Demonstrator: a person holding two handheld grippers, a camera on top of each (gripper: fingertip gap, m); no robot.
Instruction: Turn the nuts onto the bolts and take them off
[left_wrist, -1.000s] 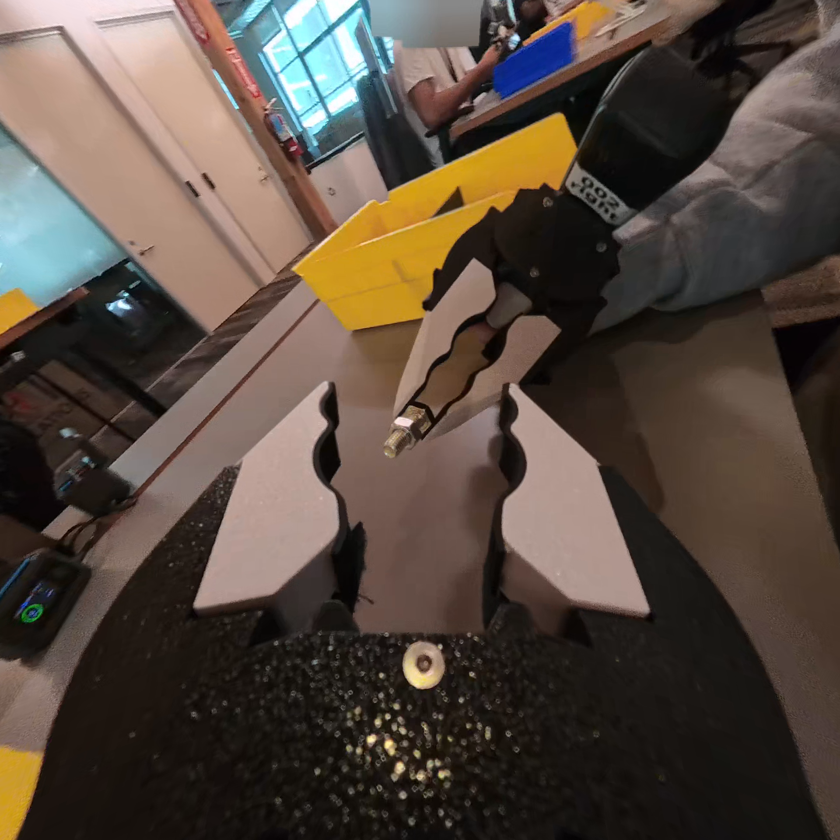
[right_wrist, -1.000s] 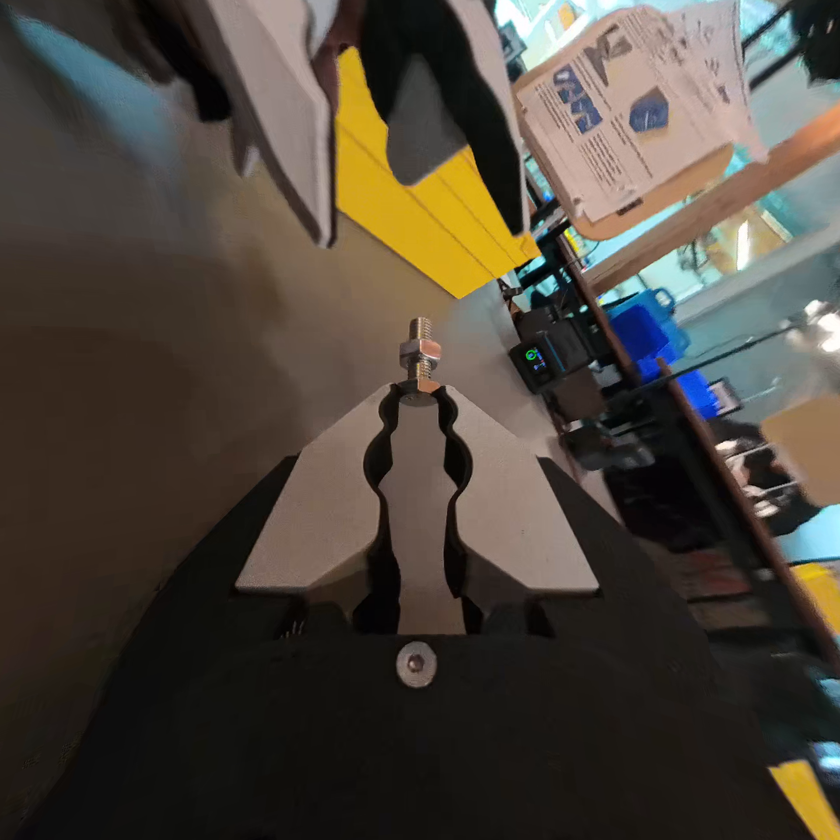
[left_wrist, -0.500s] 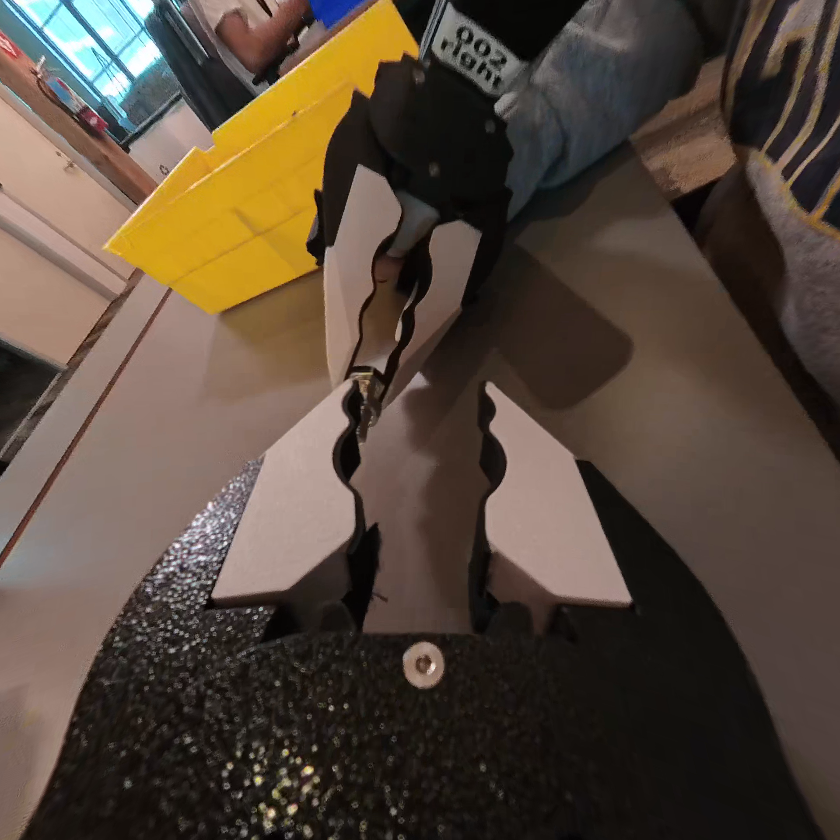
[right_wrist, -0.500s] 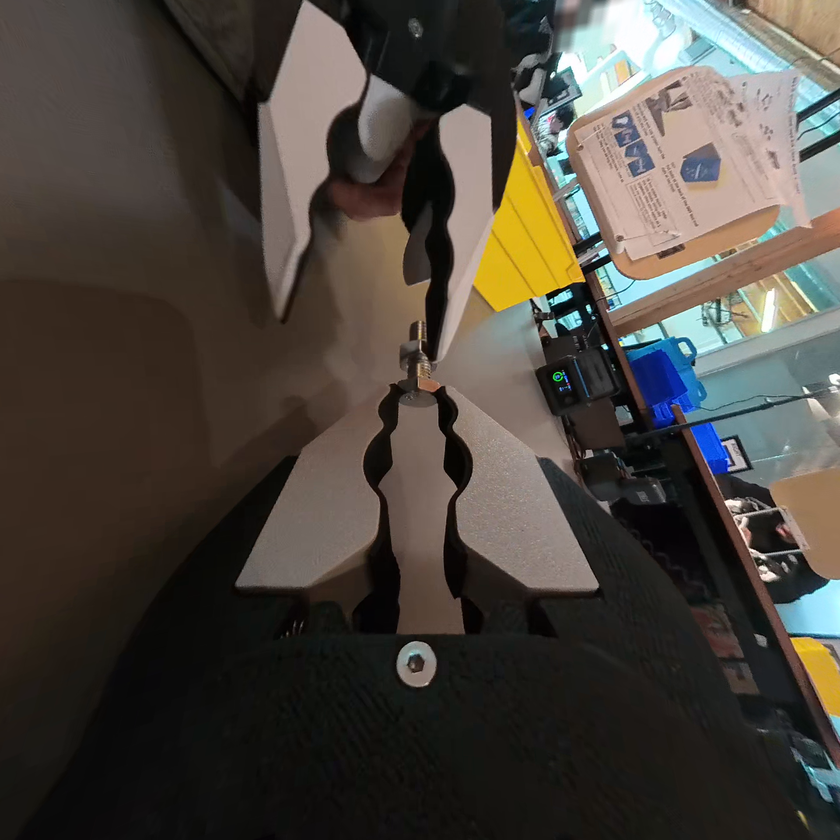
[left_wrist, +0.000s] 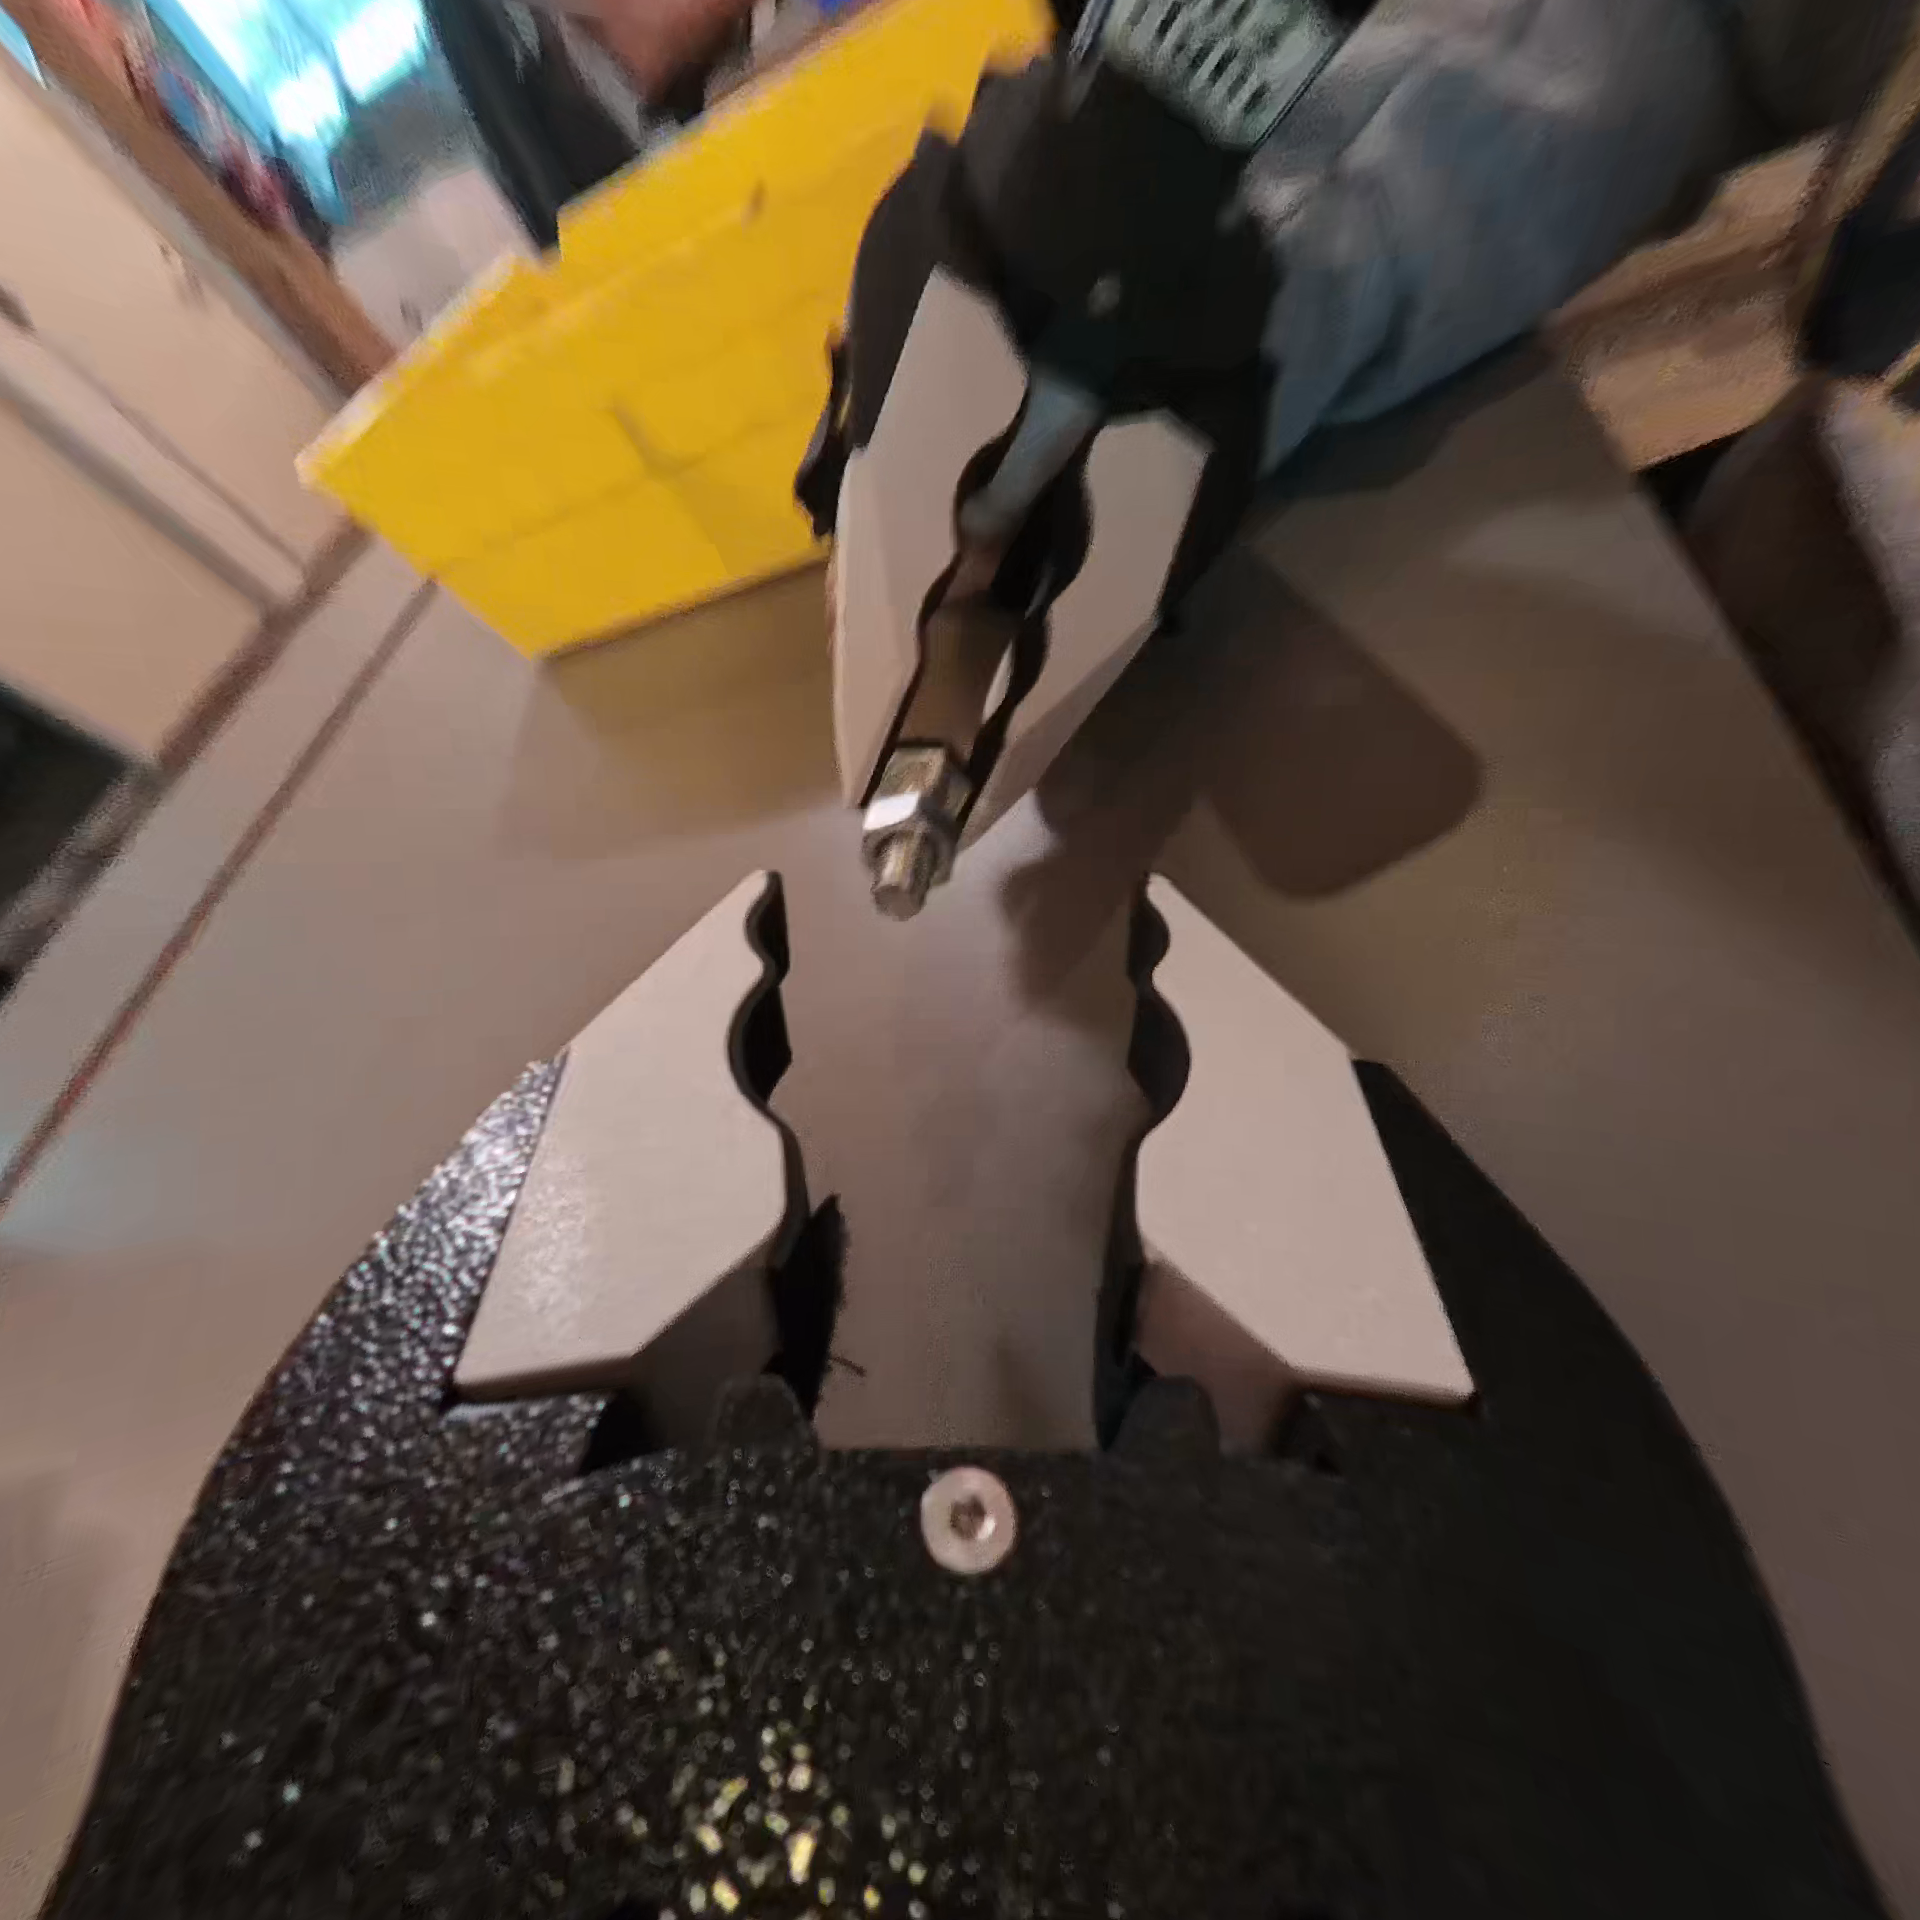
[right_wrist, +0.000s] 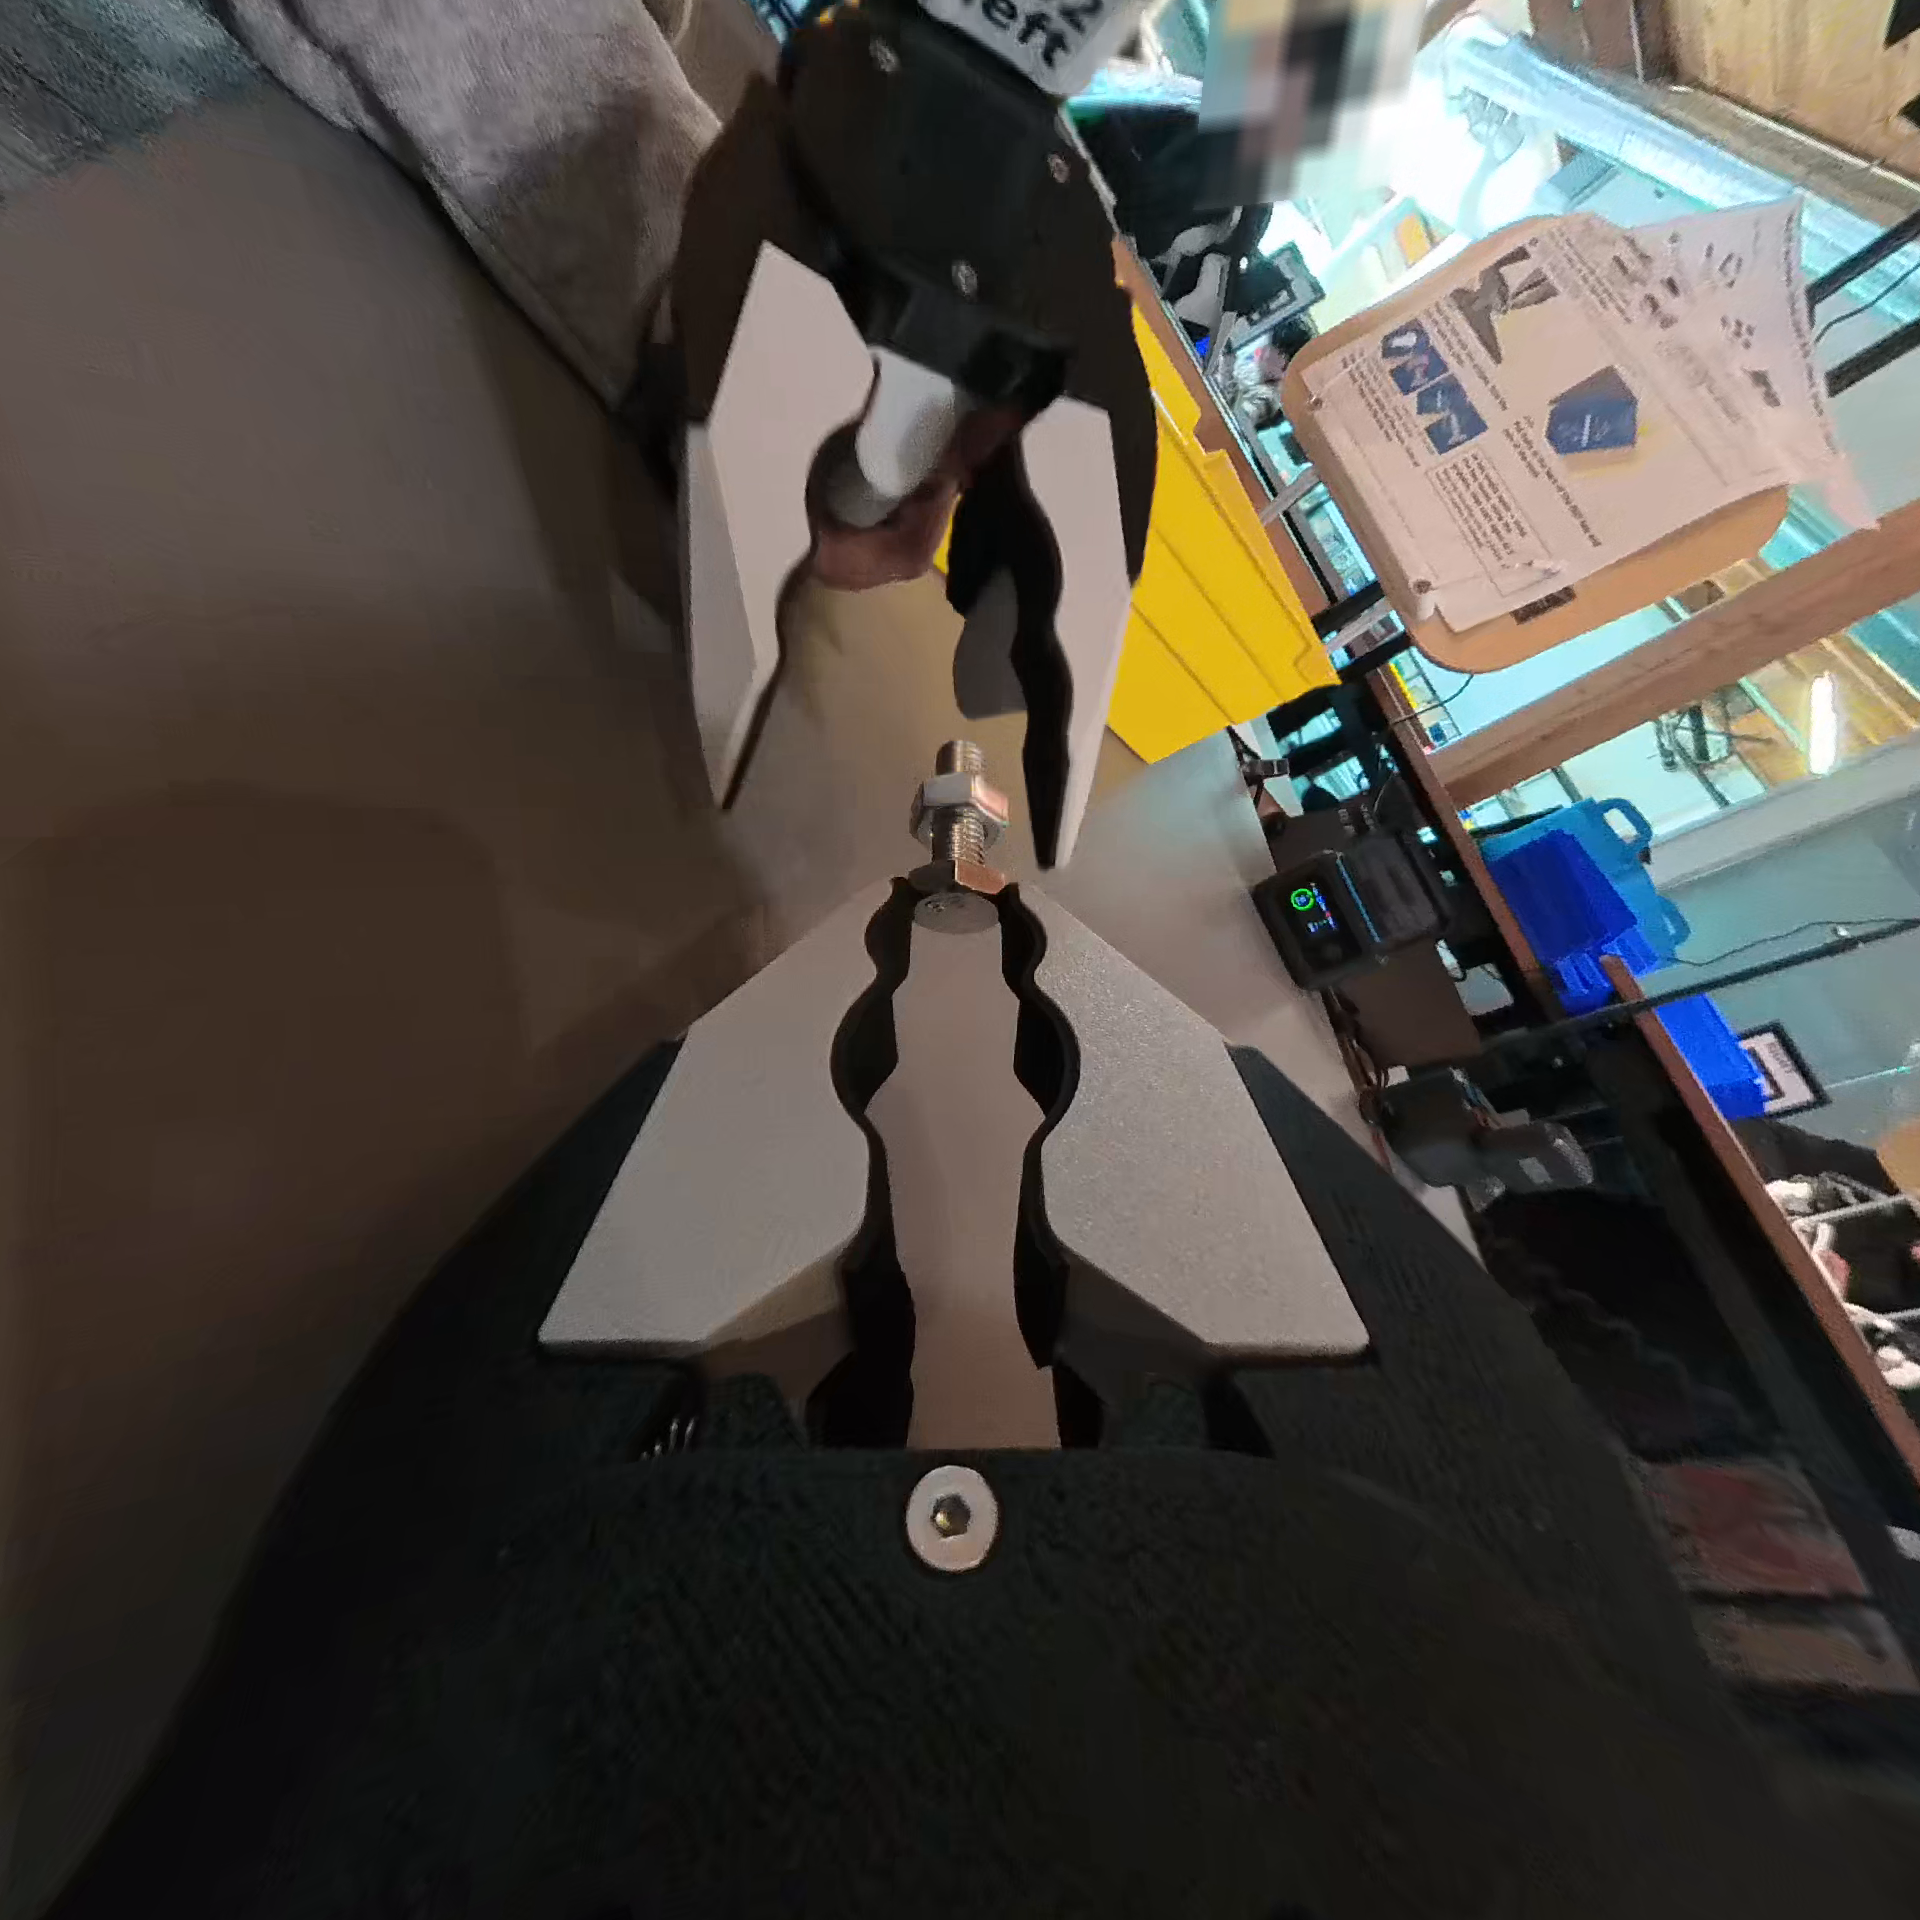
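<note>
right tongs (right_wrist: 956, 904) are clamped on the head of the bolt (right_wrist: 958, 831), and the threaded shaft points forward toward the left tongs (right_wrist: 894, 831), which stand wide apart with nothing between them. the nut (right_wrist: 958, 808) sits on the thread, a little way above the head, with a short piece of thread free beyond it. in the left wrist view the bolt (left_wrist: 906, 831) and its nut (left_wrist: 914, 805) hang just in front of the two open fingers (left_wrist: 644, 1143), above the bare bench (left_wrist: 520, 831), not yet between them. i judge that the step in hand is the approach to grip the nut for turning; which direction, on or off, i cannot tell. the next move asks the left tongs to come forward around the nut, close on its flat sides and not on the thread, and then rotate while the right one holds firm. both tools face each other nearly in one line, low over the bench, with a yellow bin (left_wrist: 623, 416) behind them.
</note>
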